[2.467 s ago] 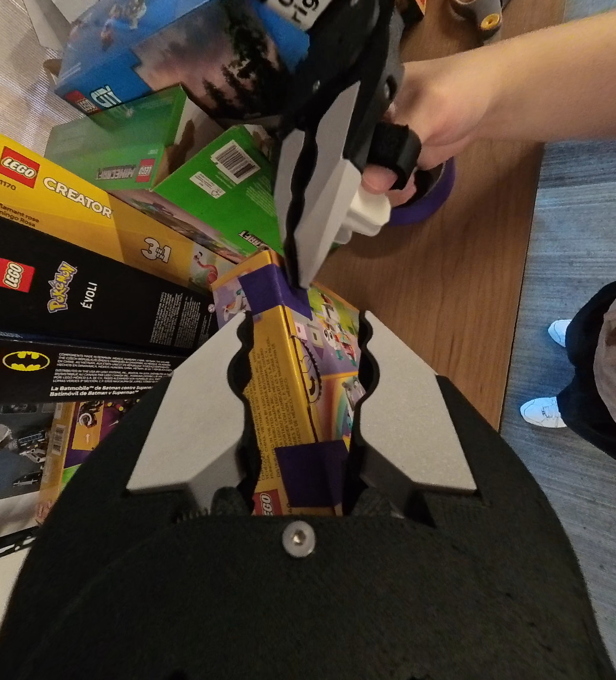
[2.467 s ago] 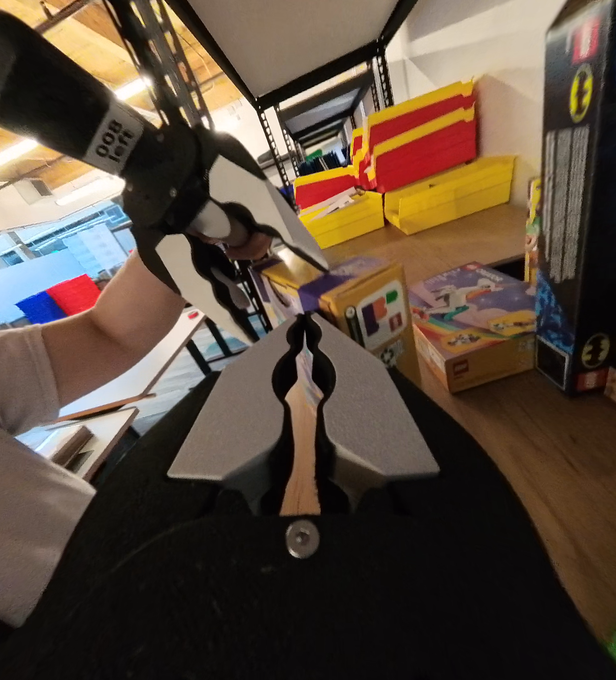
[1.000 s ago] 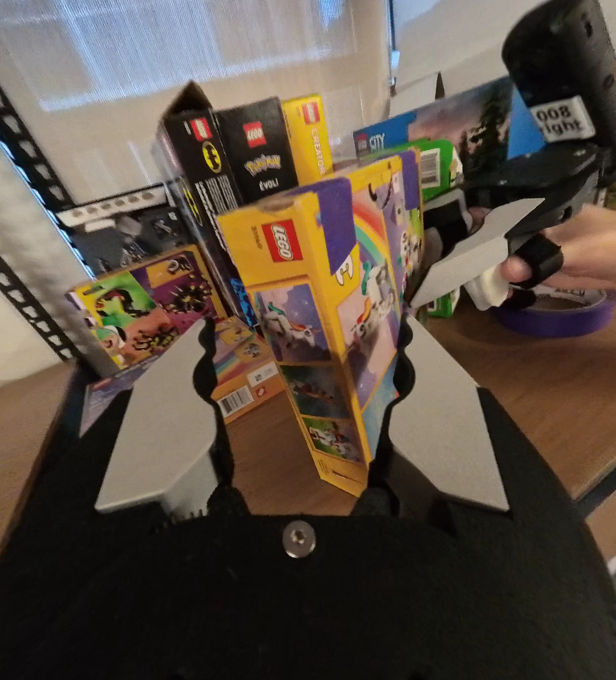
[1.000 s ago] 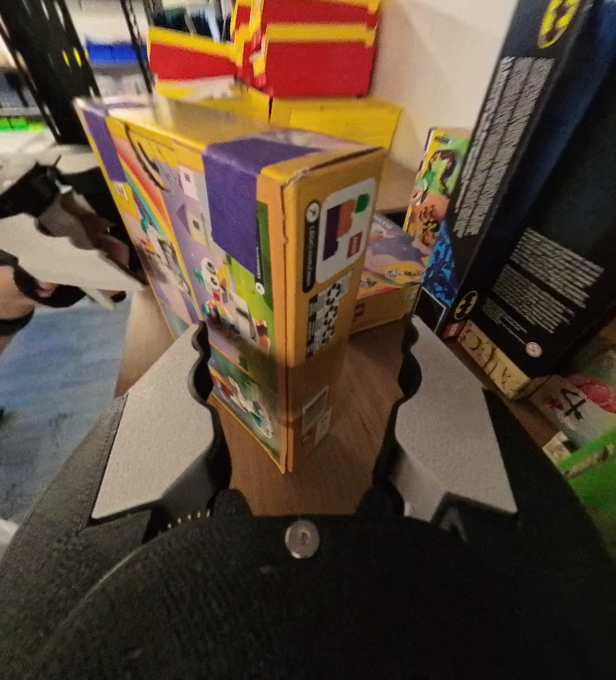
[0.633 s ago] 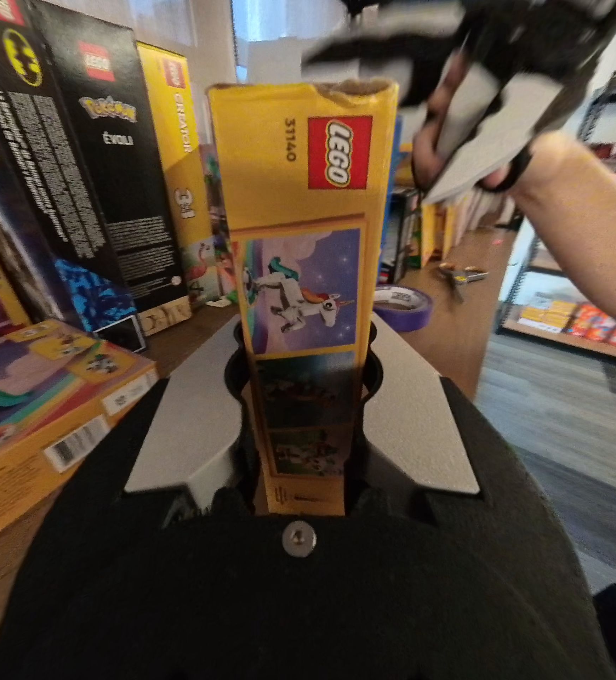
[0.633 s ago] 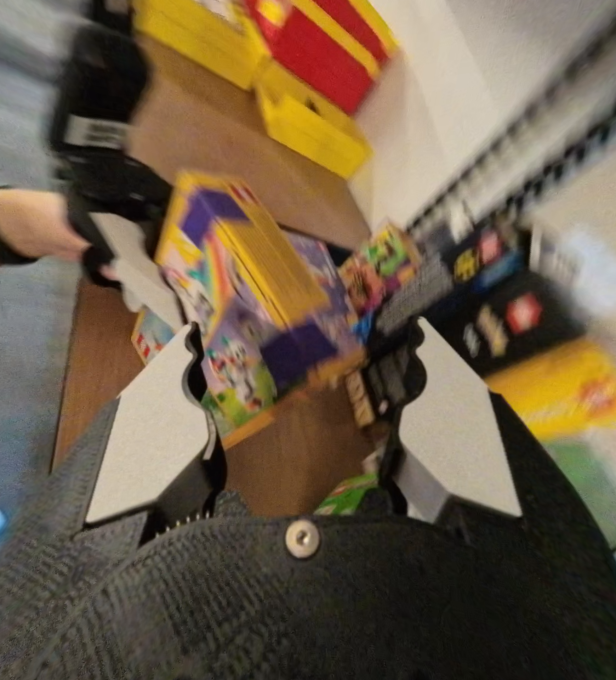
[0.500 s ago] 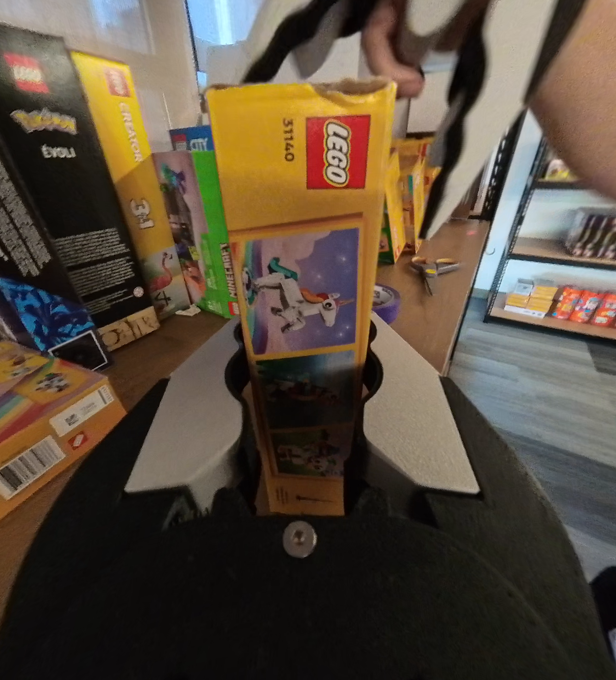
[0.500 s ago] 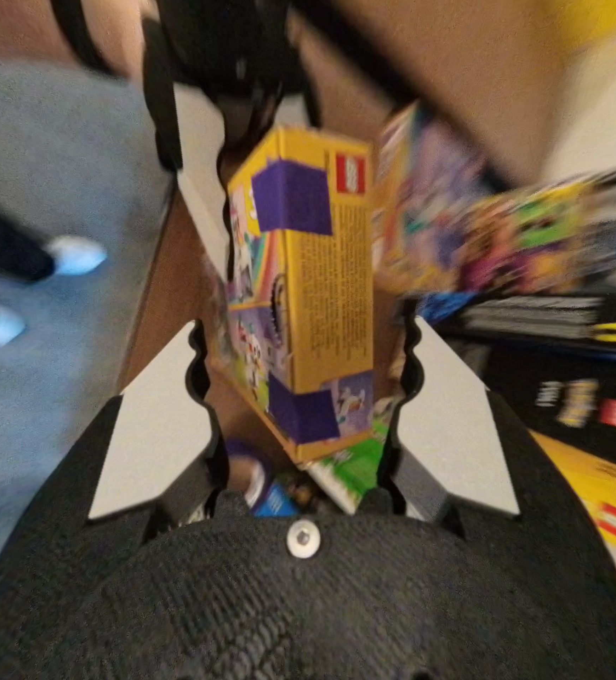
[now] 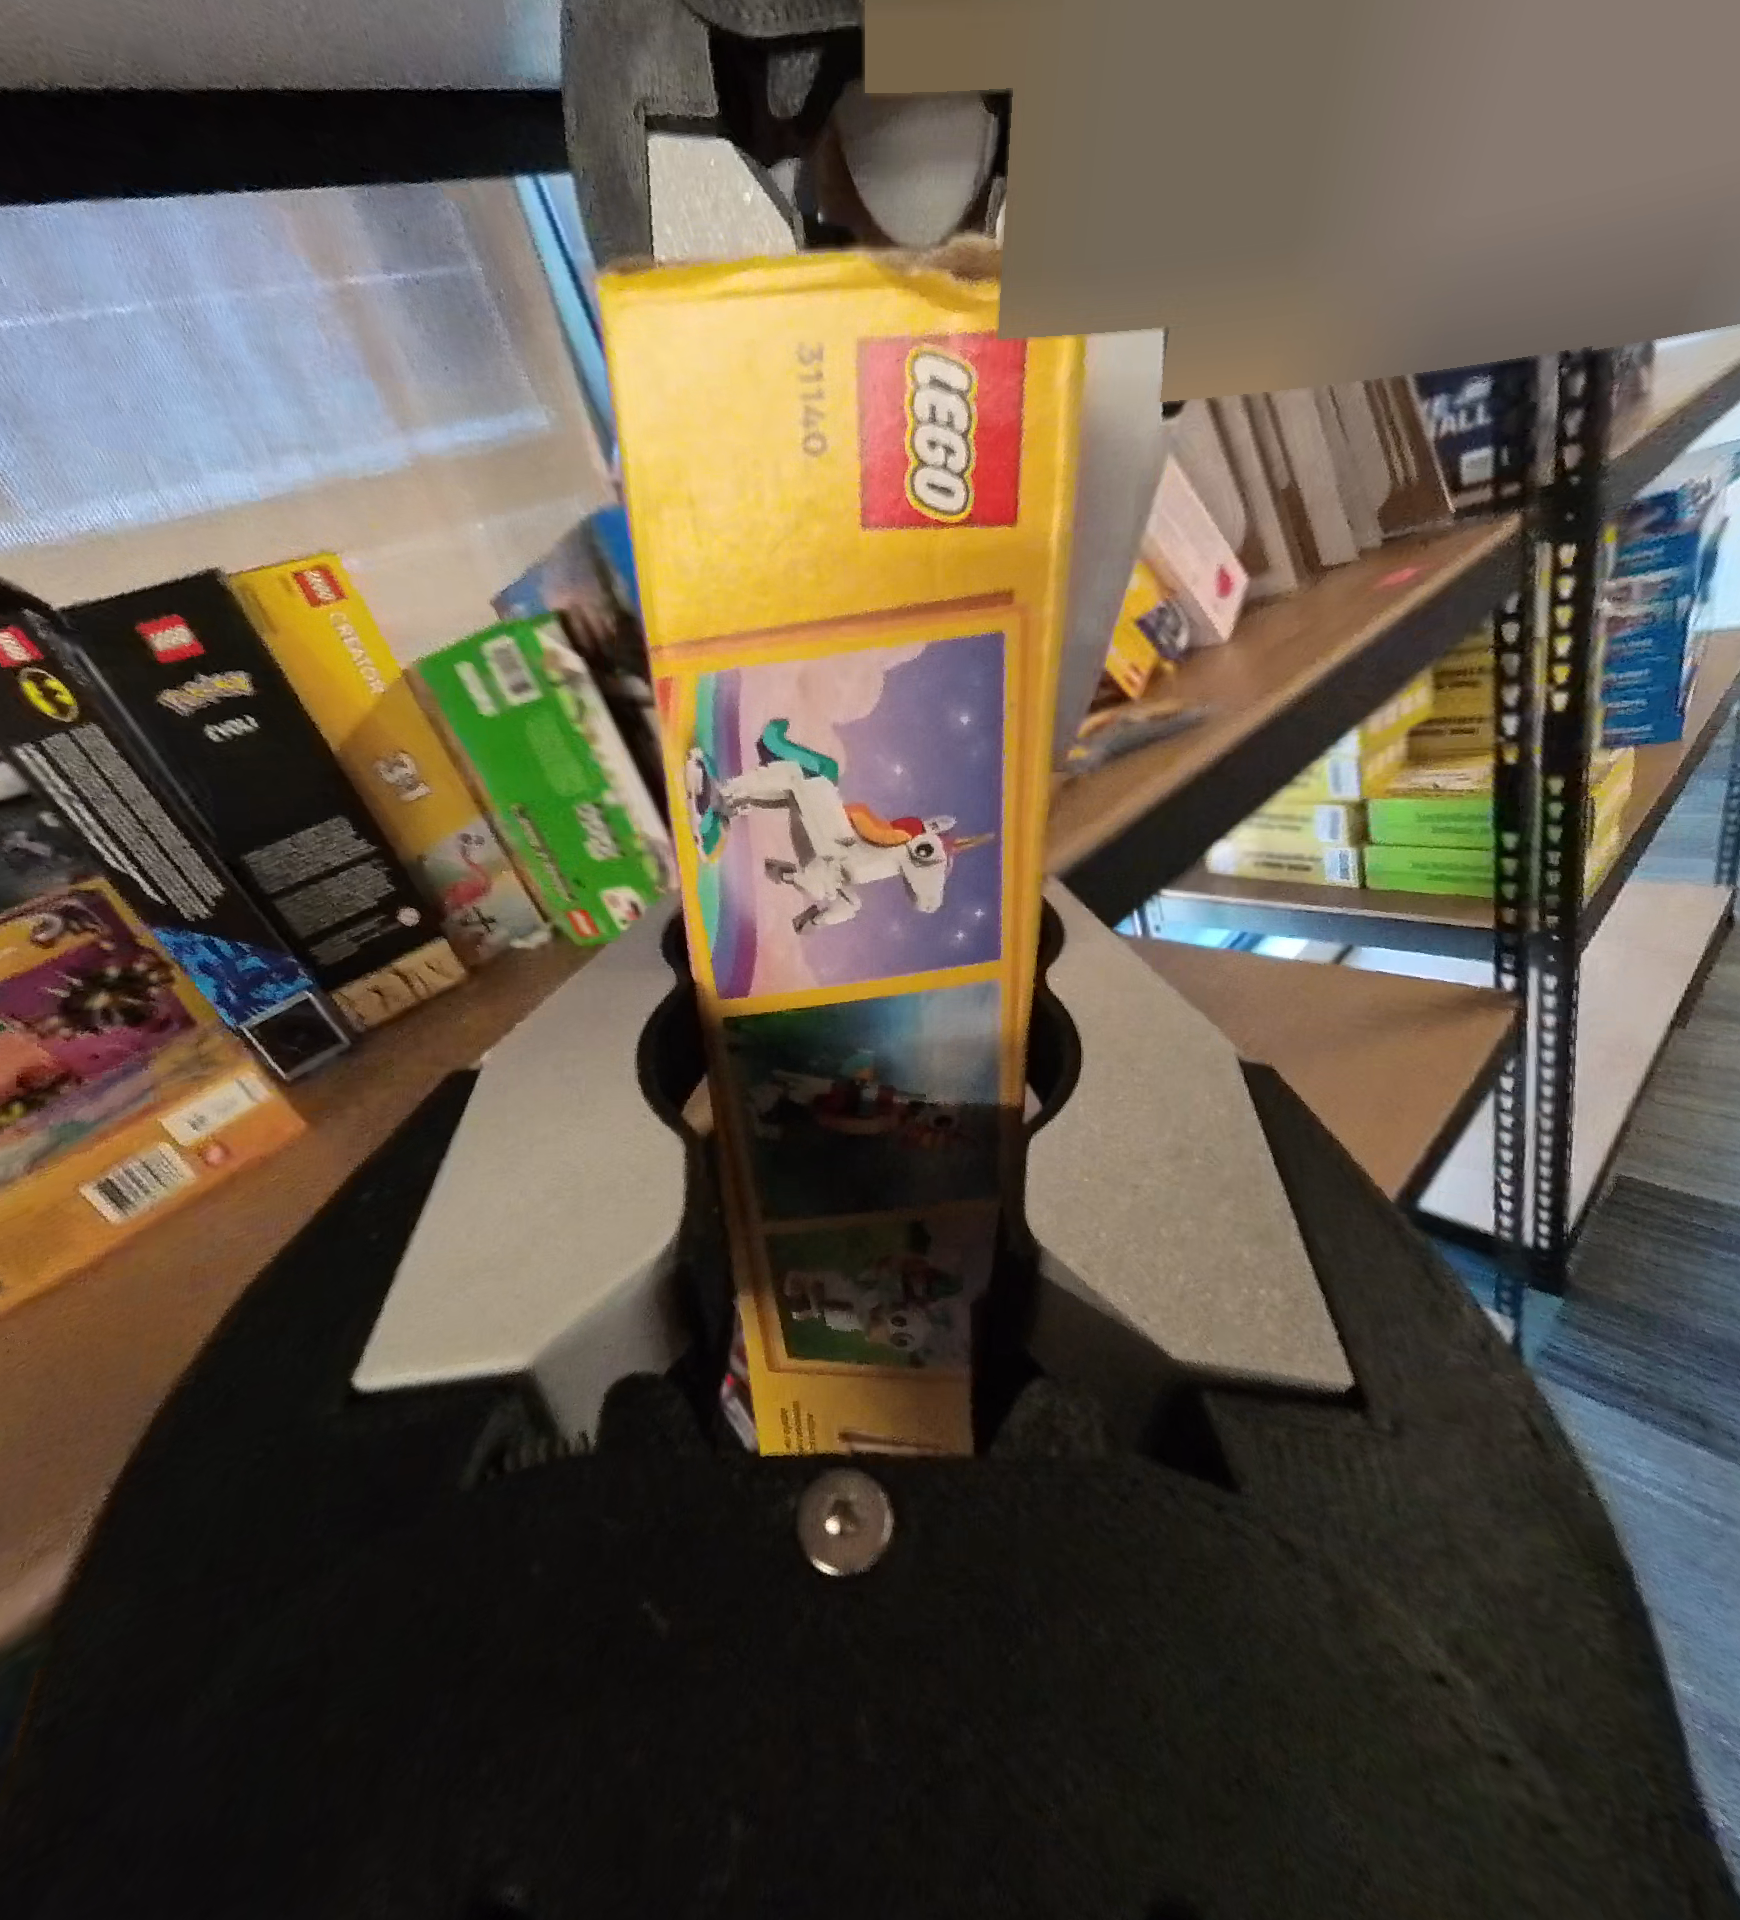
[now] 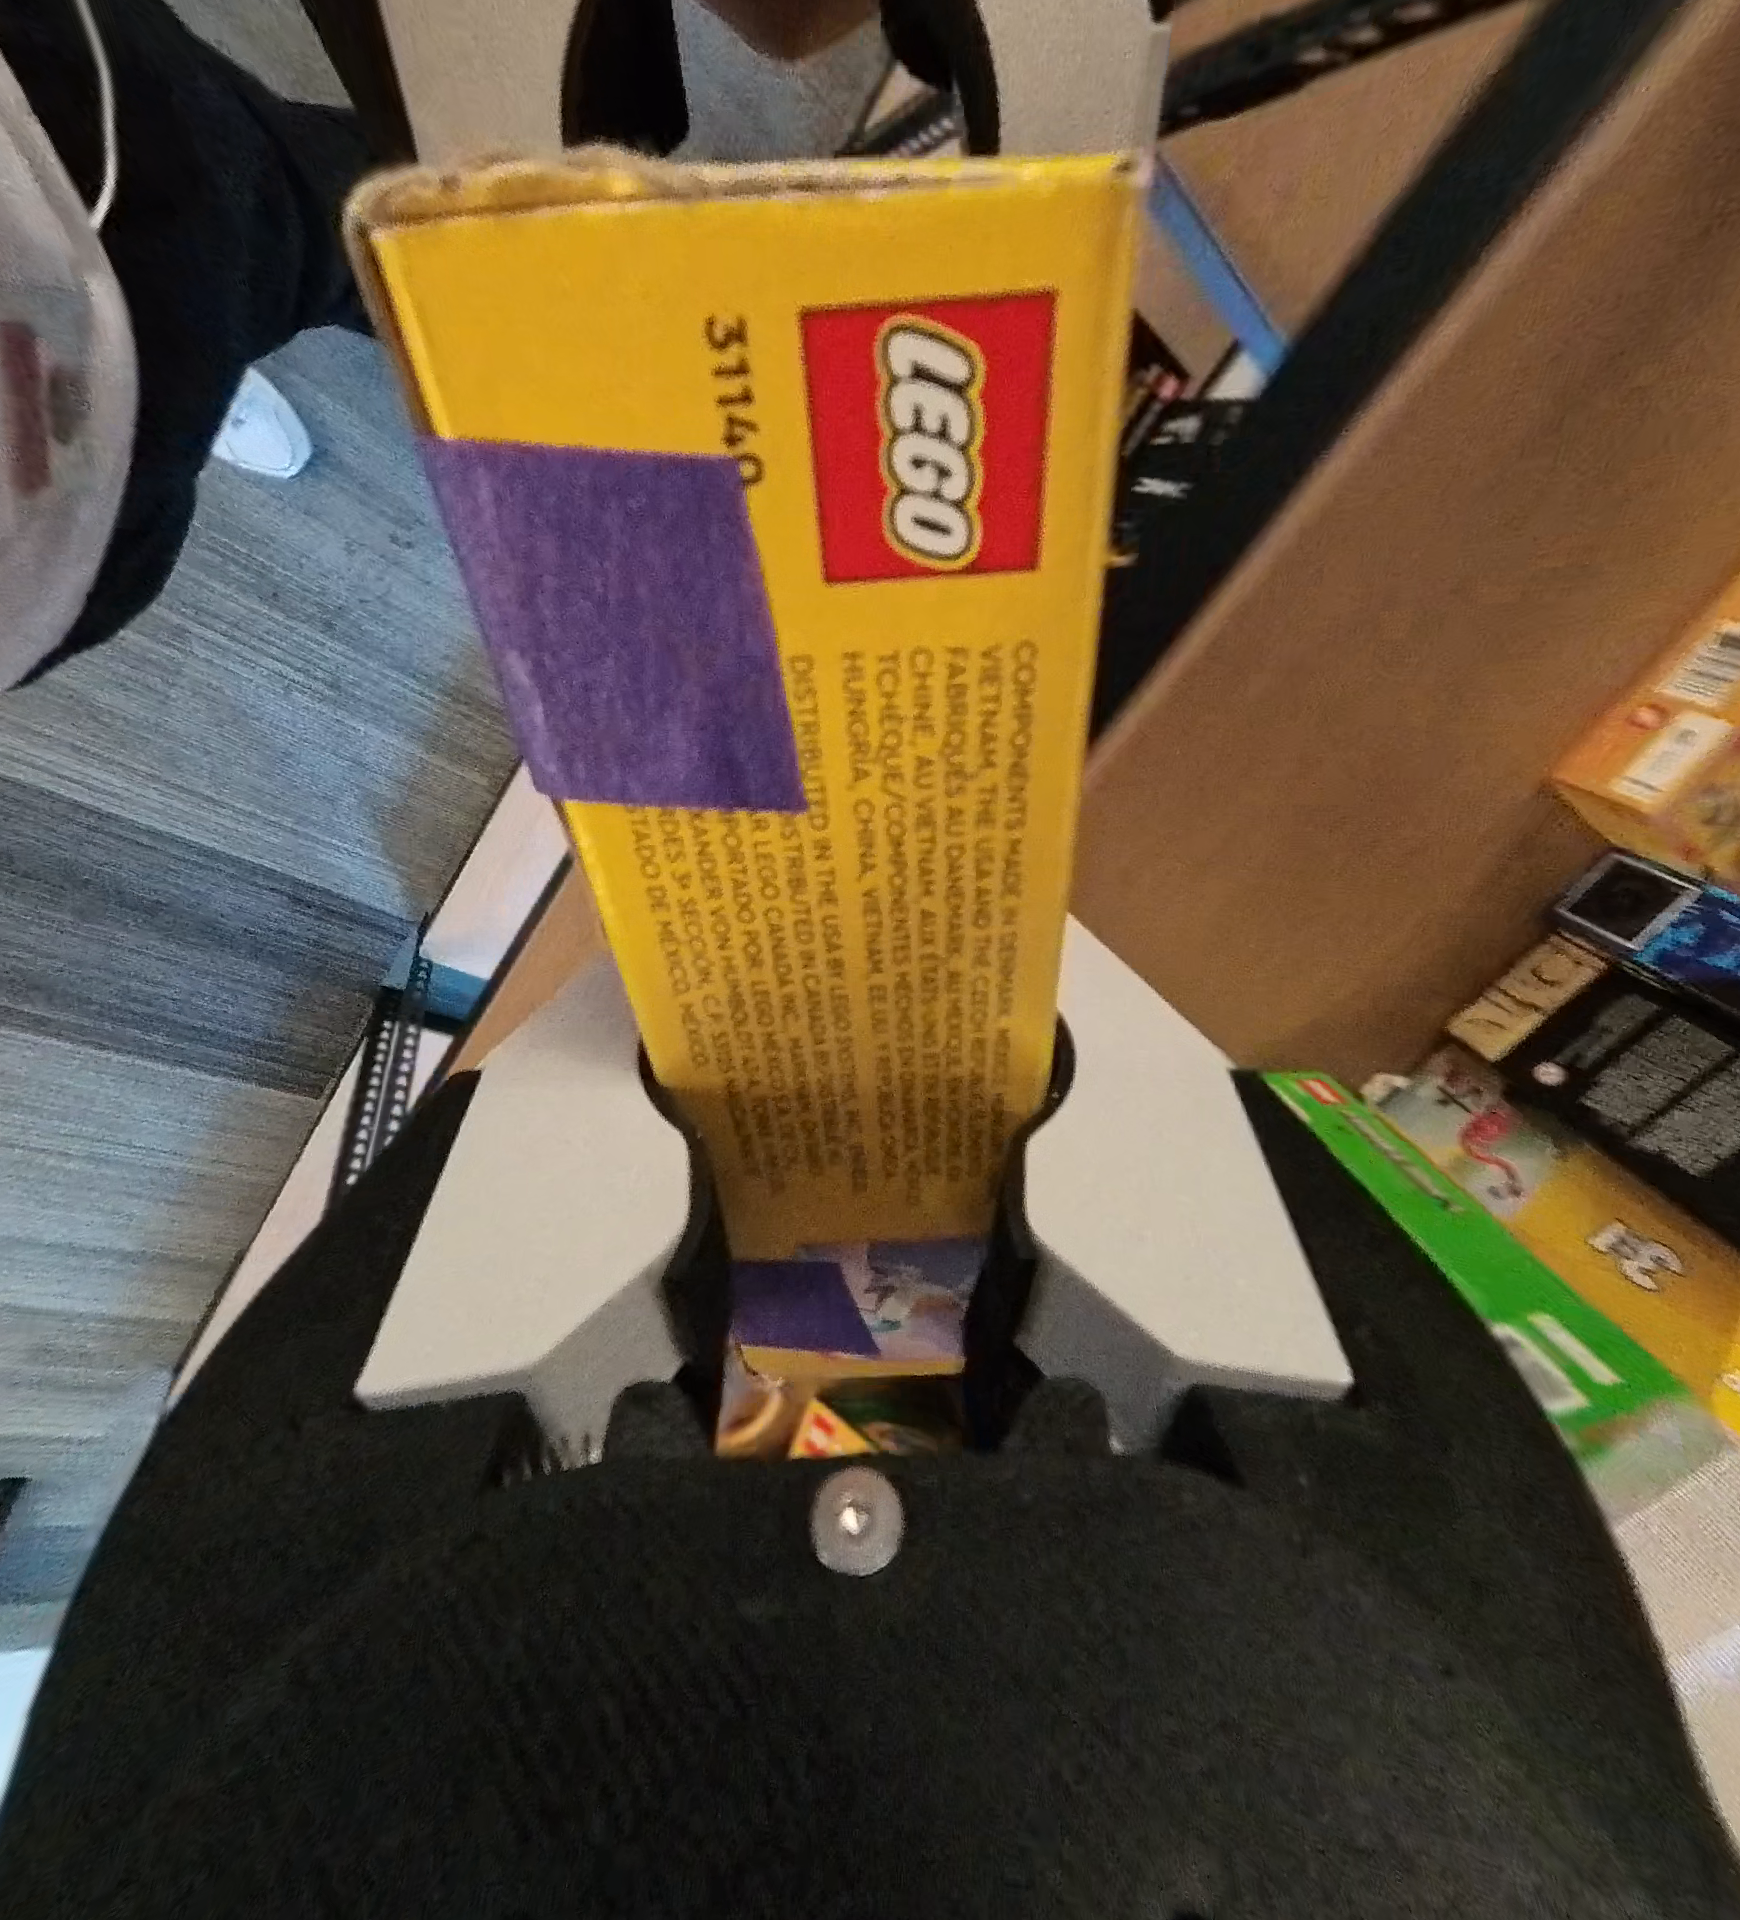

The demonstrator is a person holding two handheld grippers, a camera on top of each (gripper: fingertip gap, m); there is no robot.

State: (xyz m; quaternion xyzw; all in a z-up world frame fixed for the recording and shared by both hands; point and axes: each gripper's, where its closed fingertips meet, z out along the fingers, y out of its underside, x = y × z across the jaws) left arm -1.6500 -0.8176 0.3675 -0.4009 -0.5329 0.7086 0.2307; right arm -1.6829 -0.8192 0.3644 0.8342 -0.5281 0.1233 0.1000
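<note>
Wood shelf (image 9: 450, 1049) w/ toy boxes (image 9: 253, 790) standing, leaning.

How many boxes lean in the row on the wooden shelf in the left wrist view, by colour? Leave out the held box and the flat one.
Black: 2 (end box, second box)
Yellow box: 1
Green box: 1
Blue box, partly hidden: 1
Total: 5
Held box: not counted
</note>
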